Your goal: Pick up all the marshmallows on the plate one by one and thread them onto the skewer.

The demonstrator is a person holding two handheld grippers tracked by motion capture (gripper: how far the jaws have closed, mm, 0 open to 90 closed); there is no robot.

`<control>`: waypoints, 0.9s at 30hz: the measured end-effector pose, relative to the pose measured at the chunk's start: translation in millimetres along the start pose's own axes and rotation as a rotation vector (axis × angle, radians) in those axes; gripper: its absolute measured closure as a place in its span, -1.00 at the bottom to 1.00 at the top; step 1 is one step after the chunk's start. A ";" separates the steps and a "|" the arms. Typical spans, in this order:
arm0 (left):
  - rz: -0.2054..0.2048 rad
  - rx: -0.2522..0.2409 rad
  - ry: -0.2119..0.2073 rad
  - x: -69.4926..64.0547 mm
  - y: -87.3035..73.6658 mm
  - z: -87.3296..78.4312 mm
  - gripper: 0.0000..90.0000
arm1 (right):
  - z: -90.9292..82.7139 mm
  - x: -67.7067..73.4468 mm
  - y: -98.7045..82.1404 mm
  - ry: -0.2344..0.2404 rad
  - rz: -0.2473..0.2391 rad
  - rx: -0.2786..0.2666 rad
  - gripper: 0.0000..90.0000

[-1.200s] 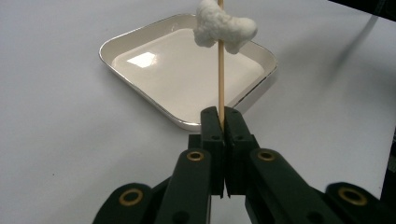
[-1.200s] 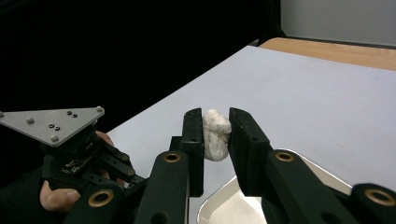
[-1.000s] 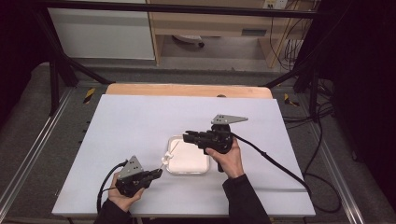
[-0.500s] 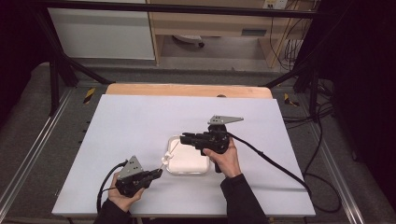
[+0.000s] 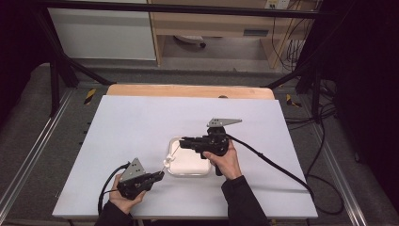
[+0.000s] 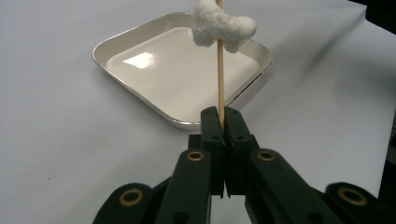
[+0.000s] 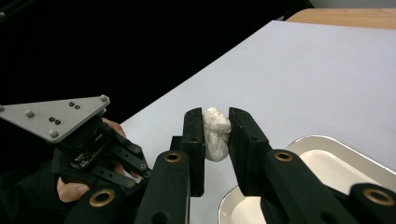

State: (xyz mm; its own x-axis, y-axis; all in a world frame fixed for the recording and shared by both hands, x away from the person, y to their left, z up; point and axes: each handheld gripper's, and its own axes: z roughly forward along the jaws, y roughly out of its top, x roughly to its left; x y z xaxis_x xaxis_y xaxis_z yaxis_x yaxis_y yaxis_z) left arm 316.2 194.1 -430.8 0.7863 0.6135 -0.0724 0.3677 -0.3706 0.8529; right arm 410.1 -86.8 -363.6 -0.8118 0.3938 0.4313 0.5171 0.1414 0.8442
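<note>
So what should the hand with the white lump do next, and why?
Probably slide the white piece along the skewer and off its tip. The right gripper clamps that piece, the left gripper pinches the stick, and the tray waits below.

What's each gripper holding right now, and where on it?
Left gripper pinches the wooden skewer at its lower end. Right gripper clamps the white puffy piece by its sides.

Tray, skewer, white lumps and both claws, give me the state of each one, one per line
Tray: on the table, empty.
Skewer: clamped in the left claw, one white lump threaded on it.
Second white lump: pinched in the right claw.
Left claw: shut on the skewer.
Right claw: shut on the second lump.
</note>
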 end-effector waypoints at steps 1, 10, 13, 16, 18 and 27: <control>0.002 0.003 0.001 -0.2 0.0 0.3 0.98 | 0.2 0.0 -0.4 0.002 -0.002 0.003 0.73; 0.028 0.039 0.009 -0.7 -0.3 2.2 0.98 | 3.5 1.2 -4.3 0.013 -0.002 0.034 0.77; 0.031 0.049 0.012 -1.1 -0.5 3.3 0.98 | 4.4 1.5 -5.7 0.013 -0.007 0.040 0.79; 0.035 0.055 0.015 -0.8 -0.7 3.6 0.98 | 4.9 1.9 -6.8 0.015 -0.007 0.051 0.81; 0.034 0.058 0.018 -1.0 -1.0 4.3 0.98 | 5.5 3.0 -7.9 0.019 -0.002 0.050 0.81; 0.045 0.081 0.033 -3.6 -1.3 4.6 0.98 | 10.9 4.0 -13.7 0.042 0.007 0.049 0.83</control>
State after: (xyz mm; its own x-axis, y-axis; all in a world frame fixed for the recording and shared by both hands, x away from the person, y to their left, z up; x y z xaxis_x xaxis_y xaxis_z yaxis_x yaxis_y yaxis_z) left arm 315.1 189.3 -434.1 0.7867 0.6171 -0.0162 0.3719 -0.4528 0.8104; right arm 402.8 -77.2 -376.9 -0.8181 0.3563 0.4514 0.5349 0.1833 0.8248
